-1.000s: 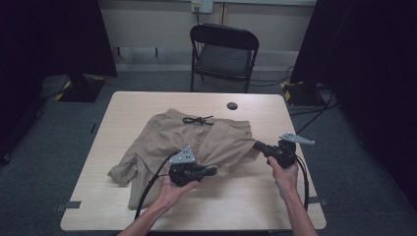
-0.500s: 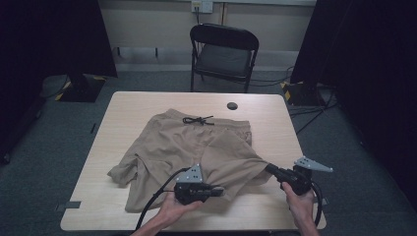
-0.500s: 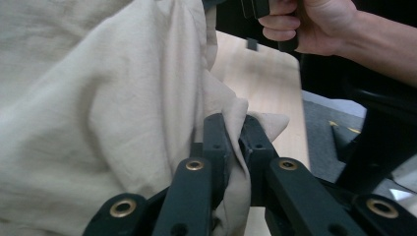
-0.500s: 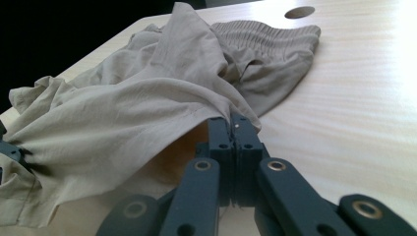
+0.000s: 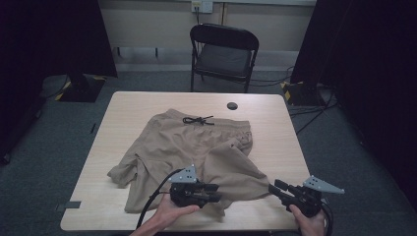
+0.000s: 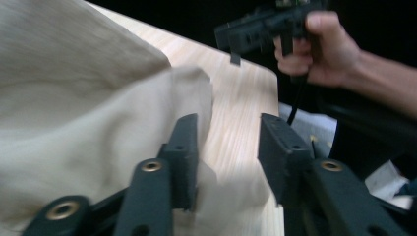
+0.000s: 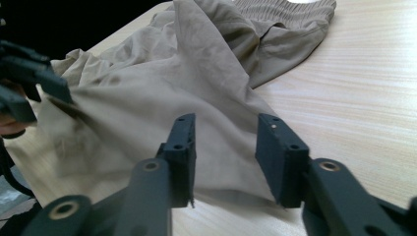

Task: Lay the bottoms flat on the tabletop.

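Observation:
Tan shorts (image 5: 196,142) with a black drawstring (image 5: 197,120) lie crumpled in the middle of the wooden table (image 5: 133,105). One leg is drawn out toward the front right. My left gripper (image 5: 216,190) rests on the near hem with its jaws open; in the left gripper view the cloth (image 6: 88,98) lies against and under the left jaw of that gripper (image 6: 228,147). My right gripper (image 5: 273,187) sits at the front right corner, open, just off the leg's tip. In the right gripper view the leg (image 7: 162,88) spreads ahead of this gripper (image 7: 223,147), with nothing pinched.
A small black round disc (image 5: 232,105) lies near the table's far edge. Behind the table stands a black folding chair (image 5: 223,49). Bare wood runs along the right side (image 5: 275,142) and the far left. Both grippers are close to the table's near edge.
My right gripper has drawn back toward the front right corner, pulling the shorts leg out with it, and now stands open. The left gripper slid slightly nearer the front edge.

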Motion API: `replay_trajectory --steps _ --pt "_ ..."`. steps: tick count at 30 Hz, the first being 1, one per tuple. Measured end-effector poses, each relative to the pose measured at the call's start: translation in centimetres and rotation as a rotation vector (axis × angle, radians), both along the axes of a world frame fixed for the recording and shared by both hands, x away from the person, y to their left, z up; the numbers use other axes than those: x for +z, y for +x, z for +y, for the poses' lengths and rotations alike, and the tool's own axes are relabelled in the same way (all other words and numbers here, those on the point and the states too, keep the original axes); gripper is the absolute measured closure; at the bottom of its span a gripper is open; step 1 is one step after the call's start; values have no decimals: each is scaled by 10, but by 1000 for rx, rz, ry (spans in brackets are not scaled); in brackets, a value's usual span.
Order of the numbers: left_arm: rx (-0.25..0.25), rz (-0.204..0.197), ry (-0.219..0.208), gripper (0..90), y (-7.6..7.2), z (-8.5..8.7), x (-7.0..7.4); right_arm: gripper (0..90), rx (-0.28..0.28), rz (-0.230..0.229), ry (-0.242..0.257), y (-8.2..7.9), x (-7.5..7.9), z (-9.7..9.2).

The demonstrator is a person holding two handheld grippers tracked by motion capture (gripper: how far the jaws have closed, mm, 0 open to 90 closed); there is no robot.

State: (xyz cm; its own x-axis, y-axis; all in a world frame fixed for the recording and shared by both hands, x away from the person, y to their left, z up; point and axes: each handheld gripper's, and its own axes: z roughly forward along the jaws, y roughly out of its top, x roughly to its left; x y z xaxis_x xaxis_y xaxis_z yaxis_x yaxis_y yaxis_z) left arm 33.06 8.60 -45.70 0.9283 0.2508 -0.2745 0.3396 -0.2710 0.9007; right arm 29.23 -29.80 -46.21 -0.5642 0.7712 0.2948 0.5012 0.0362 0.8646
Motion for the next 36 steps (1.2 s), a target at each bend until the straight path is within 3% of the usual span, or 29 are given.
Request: replay_trajectory --steps 5,12,15,18,20,22,24,26,31,35,36 --pt "78 6 9 553 13 7 3 470 9 26 -36 20 -2 14" --pt "204 3 54 558 42 37 10 445 56 47 -86 64 -5 36" --pt "261 -4 79 554 53 51 7 439 62 52 -110 79 -8 42" --pt "308 17 98 545 62 64 0 443 67 63 -109 91 -12 46" --pt "327 36 128 535 68 71 -6 492 73 77 -114 94 -15 48" --pt "341 42 181 520 73 76 -13 601 82 91 -123 95 -19 49" --pt "367 46 207 503 76 81 -19 763 98 90 -124 93 -18 49" --pt "395 54 225 491 79 85 -25 864 104 87 -106 88 -15 46" --pt "440 70 265 485 83 93 -42 900 104 100 -70 64 -13 33" --pt "458 76 258 481 84 94 -43 900 88 126 -64 39 -17 18" --pt "459 75 276 481 84 94 -43 900 83 133 -64 33 -18 15"
